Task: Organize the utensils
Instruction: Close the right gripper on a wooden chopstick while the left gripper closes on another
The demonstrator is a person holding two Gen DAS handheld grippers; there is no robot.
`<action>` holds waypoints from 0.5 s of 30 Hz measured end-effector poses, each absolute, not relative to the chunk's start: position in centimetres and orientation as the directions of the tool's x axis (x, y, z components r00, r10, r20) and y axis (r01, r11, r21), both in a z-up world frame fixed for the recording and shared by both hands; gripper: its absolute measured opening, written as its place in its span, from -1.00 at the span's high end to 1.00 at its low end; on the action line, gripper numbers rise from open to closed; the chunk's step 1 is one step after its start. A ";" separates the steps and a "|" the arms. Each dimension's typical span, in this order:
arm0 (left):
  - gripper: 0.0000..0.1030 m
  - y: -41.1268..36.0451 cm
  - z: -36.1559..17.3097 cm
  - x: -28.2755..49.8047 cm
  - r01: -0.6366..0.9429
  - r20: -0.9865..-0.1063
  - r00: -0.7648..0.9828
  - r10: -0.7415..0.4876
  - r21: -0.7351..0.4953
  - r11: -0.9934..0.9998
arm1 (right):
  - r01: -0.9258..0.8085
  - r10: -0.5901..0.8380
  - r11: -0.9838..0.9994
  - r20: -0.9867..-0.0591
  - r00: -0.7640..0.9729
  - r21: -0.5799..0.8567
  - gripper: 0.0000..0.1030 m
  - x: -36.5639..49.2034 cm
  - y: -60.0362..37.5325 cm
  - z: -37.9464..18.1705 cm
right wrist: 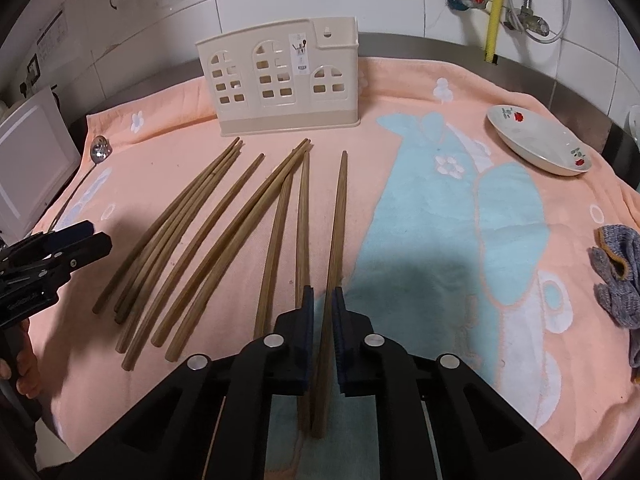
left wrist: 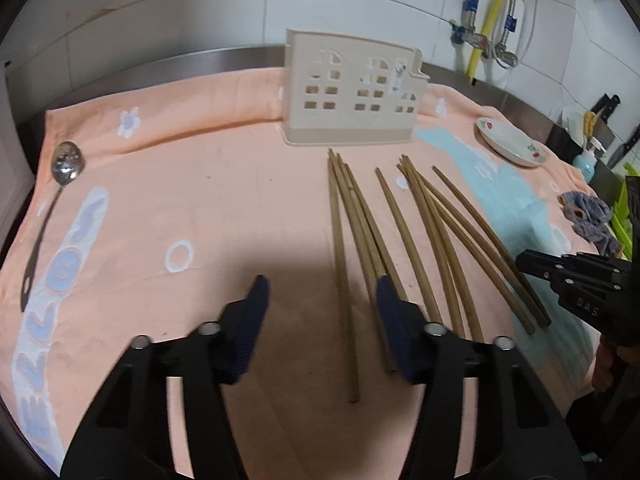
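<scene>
Several wooden chopsticks [left wrist: 400,224] [right wrist: 224,216] lie fanned on the peach towel [left wrist: 200,200] in front of a beige house-shaped utensil holder [left wrist: 352,96] [right wrist: 280,80]. My left gripper [left wrist: 320,292] hangs open low over the towel. The leftmost chopstick [left wrist: 344,280] lies between its blue pads, and neither pad touches it. My right gripper [right wrist: 323,300] is shut on the rightmost chopstick [right wrist: 338,208] near its thick end. The right gripper [left wrist: 528,264] also shows at the far right of the left wrist view. A metal spoon [left wrist: 66,164] [right wrist: 100,150] lies at the towel's left edge.
A white flowered plate [left wrist: 510,142] [right wrist: 536,144] sits at the back right of the towel. A grey knitted cloth [left wrist: 588,216] [right wrist: 616,280] lies at the right edge. Tiled wall, pipes and a yellow hose [right wrist: 496,4] stand behind. My left gripper [right wrist: 98,235] enters the right wrist view from the left.
</scene>
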State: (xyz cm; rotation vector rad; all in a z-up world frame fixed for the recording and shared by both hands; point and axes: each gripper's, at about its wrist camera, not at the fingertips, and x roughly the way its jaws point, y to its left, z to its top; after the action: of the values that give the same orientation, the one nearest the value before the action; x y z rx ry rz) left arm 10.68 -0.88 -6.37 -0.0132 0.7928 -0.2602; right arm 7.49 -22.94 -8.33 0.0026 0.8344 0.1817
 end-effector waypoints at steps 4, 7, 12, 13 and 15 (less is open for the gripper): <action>0.47 -1.7 -6.9 11.3 0.262 -0.717 0.645 -0.262 -0.115 0.958 | -0.161 0.157 0.985 -0.738 0.656 0.066 0.92 7.6 -22.9 -8.6; 0.61 -2.1 -7.2 11.7 0.277 -0.727 0.629 -0.276 -0.122 0.953 | -0.157 0.154 0.985 -0.738 0.657 0.067 0.94 7.7 -23.1 -8.7; 0.70 -2.8 -7.7 12.4 0.300 -0.740 0.607 -0.290 -0.125 0.946 | -0.157 0.158 0.985 -0.740 0.653 0.071 0.94 7.9 -23.3 -8.9; 0.71 -2.8 -7.8 12.5 0.301 -0.744 0.603 -0.290 -0.124 0.945 | -0.158 0.156 0.985 -0.740 0.654 0.068 0.94 7.9 -23.3 -8.9; 0.73 -2.9 -8.1 12.9 0.298 -0.753 0.592 -0.288 -0.127 0.946 | -0.158 0.157 0.985 -0.739 0.655 0.069 0.94 7.9 -23.4 -8.9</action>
State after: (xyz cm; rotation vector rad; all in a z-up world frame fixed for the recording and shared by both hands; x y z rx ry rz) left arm 12.93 -2.92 -8.10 0.0129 0.8729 -0.3405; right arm 7.93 -23.36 -8.92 -0.0015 0.8383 0.1790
